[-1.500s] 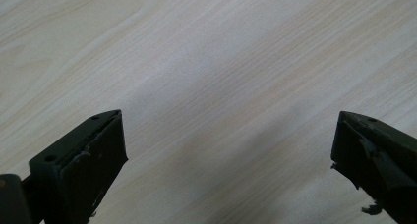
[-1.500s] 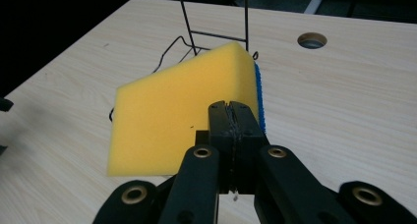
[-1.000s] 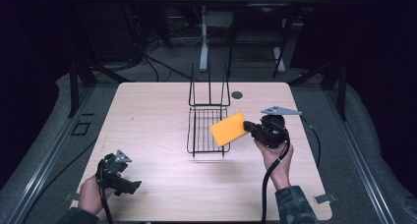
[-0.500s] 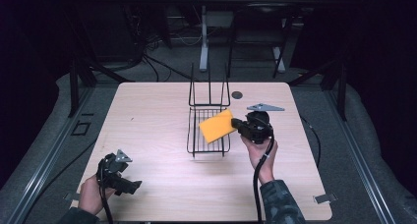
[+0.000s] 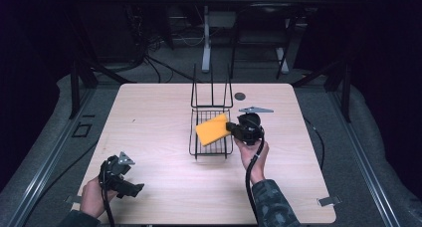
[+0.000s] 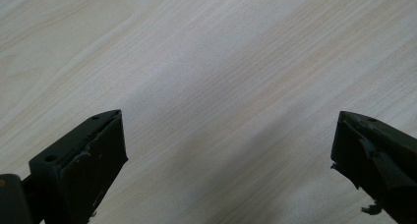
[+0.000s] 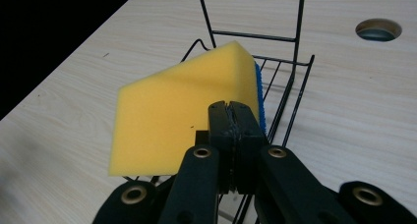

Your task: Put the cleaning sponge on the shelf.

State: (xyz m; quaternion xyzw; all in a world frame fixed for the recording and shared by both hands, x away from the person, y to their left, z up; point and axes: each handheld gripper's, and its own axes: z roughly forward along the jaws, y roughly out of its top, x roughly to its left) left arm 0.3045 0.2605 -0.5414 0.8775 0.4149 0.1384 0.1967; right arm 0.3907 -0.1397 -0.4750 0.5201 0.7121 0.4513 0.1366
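A yellow sponge [image 5: 212, 129] with a blue scouring side [image 7: 259, 94] hangs over the black wire rack [image 5: 211, 148] in the middle of the table. My right gripper [image 5: 230, 127] is shut on the sponge's near corner, its jaws pressed together on it [image 7: 231, 117]. The sponge [image 7: 177, 111] tilts above the rack's flat basket [image 7: 287, 94]. My left gripper [image 5: 130, 189] rests near the table's front left corner. Its jaws stand wide apart over bare wood [image 6: 226, 135], nothing between them.
The rack's tall upright wires [image 5: 211, 87] rise at its far end. A round cable hole [image 5: 240, 96] lies behind the rack to the right. Light wood table [image 5: 149, 117] stretches to the left; dark floor and cables surround it.
My right gripper has carried the sponge leftward, from beside the rack's right edge to over its basket. The left gripper has stayed put.
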